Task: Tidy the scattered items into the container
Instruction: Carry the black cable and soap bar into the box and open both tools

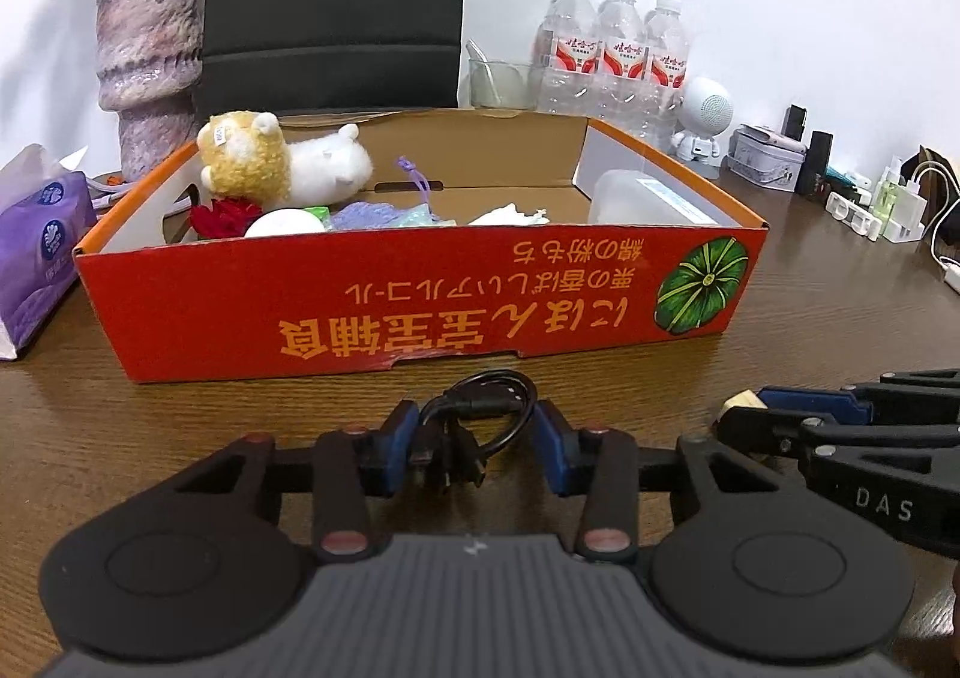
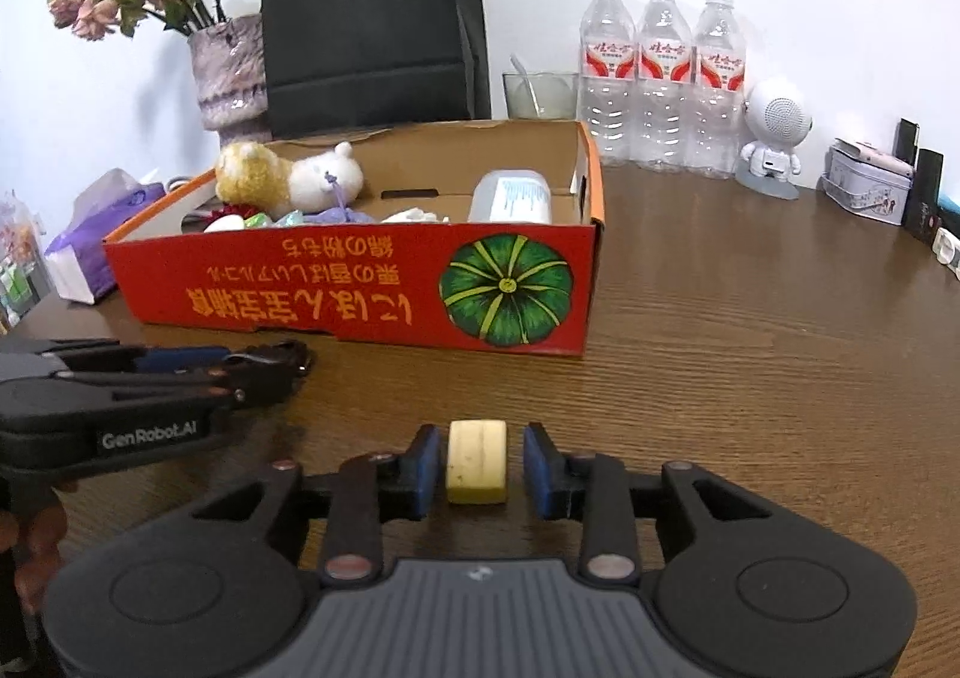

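Tools (image 2: 478, 459) over wood-grain table (image 2: 750, 378), seemingly indoors

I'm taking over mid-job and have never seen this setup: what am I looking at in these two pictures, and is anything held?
There is no robot arm. A person holds hand-held tongs in each hand, and a wide-angle camera on each looks along its fingers. One picture comes from the left tongs, the other from the right tongs. On the wooden table stands an open red cardboard box with plush toys inside. A coiled black cable lies between the left fingers; I cannot tell whether they pinch it. A pale yellow block sits between the right fingers with gaps on both sides, so it is not gripped.
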Tool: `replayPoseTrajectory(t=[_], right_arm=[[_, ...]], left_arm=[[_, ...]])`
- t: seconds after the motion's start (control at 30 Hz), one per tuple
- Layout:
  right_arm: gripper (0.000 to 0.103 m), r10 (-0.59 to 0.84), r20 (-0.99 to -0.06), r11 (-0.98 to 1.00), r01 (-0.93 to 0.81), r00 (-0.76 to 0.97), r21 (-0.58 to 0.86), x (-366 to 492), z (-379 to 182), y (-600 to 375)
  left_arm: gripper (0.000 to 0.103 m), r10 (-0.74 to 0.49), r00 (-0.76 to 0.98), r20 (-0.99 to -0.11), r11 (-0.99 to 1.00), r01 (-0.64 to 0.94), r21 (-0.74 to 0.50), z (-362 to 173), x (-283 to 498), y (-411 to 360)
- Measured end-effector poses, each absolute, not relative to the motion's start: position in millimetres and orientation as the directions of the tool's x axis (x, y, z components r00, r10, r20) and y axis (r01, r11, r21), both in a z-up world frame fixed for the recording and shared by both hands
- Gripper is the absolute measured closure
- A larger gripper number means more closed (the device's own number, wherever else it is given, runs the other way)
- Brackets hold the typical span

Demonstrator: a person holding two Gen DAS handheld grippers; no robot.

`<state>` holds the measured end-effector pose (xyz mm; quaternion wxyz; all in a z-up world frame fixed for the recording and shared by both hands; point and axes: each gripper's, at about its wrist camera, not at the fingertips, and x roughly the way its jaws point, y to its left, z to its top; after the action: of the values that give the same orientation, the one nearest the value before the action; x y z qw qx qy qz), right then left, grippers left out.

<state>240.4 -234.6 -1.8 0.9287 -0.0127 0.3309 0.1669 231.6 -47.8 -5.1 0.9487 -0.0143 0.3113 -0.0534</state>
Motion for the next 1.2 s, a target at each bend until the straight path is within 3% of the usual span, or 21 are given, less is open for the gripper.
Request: replayPoseTrajectory(t=[0.3,0.8,1.2], right_arm=[[0.084,0.328,-0.557,0.931,-0.360,0.763,0.055,222.0,11.5,-220.6],[0.083,0.366,-0.419,0.927,-0.366,0.831,0.085,233.5,74.5,-179.3],[0.083,0.321,-0.447,0.946,-0.305,0.835,0.110,301.4,82.8,-154.5]], left_arm=[[0.061,-0.117,0.837,-0.535,0.993,0.100,-0.061,10.8,204.9,-36.5],[0.061,-0.092,0.931,-0.354,0.995,0.070,-0.074,78.5,199.1,2.9],[0.061,-0.052,0.918,-0.394,0.991,0.000,-0.132,80.3,272.2,26.4]])
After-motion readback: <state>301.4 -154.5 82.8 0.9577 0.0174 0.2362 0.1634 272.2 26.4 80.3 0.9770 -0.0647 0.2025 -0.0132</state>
